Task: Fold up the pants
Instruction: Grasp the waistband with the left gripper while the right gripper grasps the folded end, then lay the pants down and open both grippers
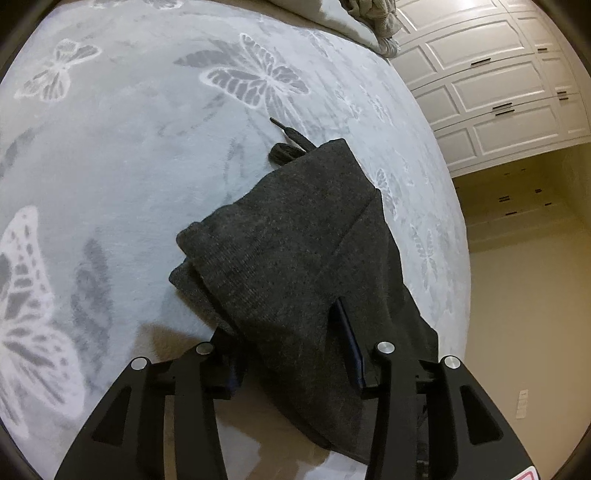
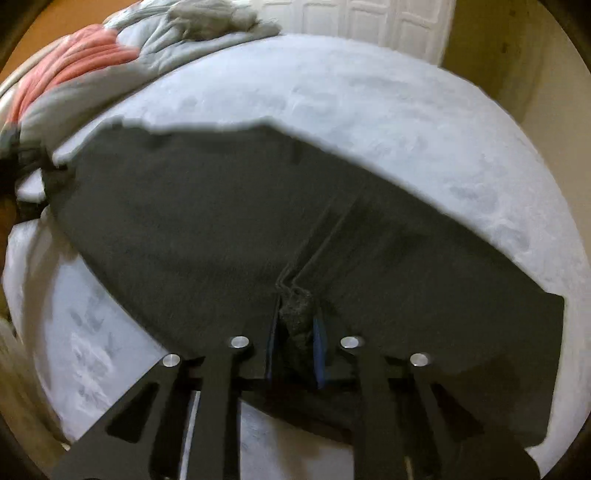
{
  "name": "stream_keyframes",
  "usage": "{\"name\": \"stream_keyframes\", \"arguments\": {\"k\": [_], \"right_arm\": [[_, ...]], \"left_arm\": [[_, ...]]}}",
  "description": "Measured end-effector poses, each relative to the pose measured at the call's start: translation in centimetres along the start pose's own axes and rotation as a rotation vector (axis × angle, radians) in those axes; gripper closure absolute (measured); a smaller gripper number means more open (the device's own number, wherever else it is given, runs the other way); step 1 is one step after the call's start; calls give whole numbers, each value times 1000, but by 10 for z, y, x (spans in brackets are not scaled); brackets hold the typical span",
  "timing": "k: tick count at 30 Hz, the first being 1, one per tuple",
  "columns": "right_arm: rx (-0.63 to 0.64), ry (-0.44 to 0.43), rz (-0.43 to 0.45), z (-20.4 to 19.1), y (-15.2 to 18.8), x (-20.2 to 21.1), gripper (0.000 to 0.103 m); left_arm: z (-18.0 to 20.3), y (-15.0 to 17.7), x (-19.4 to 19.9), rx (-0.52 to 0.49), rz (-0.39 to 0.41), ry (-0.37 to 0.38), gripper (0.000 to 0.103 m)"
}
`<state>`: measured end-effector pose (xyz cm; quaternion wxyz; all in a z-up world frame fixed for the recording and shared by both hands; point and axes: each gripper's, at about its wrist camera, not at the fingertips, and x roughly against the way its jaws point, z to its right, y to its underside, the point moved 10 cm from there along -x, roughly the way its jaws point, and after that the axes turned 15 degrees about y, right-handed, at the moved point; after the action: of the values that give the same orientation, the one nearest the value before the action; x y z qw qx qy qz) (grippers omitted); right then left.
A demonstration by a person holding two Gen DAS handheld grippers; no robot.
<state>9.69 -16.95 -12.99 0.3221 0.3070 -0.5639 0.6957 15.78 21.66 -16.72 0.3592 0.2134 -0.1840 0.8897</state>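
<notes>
A pale butterfly-print blanket [image 1: 110, 155] covers the bed. On it lie the dark grey pants [image 1: 295, 236], folded over, drawstring [image 1: 291, 134] poking out beyond. The right gripper [image 2: 295, 328] pinches a bunched fold of the pants; the left gripper [image 1: 291, 332] stands partly open, cloth draped between its fingers.

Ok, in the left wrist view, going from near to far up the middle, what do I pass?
Left tool → dark grey pants, folded → black drawstring poking out past their far edge → butterfly-print blanket → rumpled grey bedding at the far end.
</notes>
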Motion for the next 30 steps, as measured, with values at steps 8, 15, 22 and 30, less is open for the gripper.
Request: {"name": "stream_keyframes", "arguments": {"k": [8, 15, 22, 30], "right_arm": [[-34, -121, -42, -24, 2, -22, 74], [-182, -64, 133, 65, -32, 63, 24], [-488, 187, 80, 218, -9, 71, 22], [-515, 58, -25, 200, 3, 41, 21]], "left_arm": [[-1, -3, -4, 86, 28, 45, 55], [24, -2, 0, 4, 62, 61, 88], [192, 90, 5, -446, 19, 233, 89], [206, 255, -73, -846, -251, 116, 13]]}}
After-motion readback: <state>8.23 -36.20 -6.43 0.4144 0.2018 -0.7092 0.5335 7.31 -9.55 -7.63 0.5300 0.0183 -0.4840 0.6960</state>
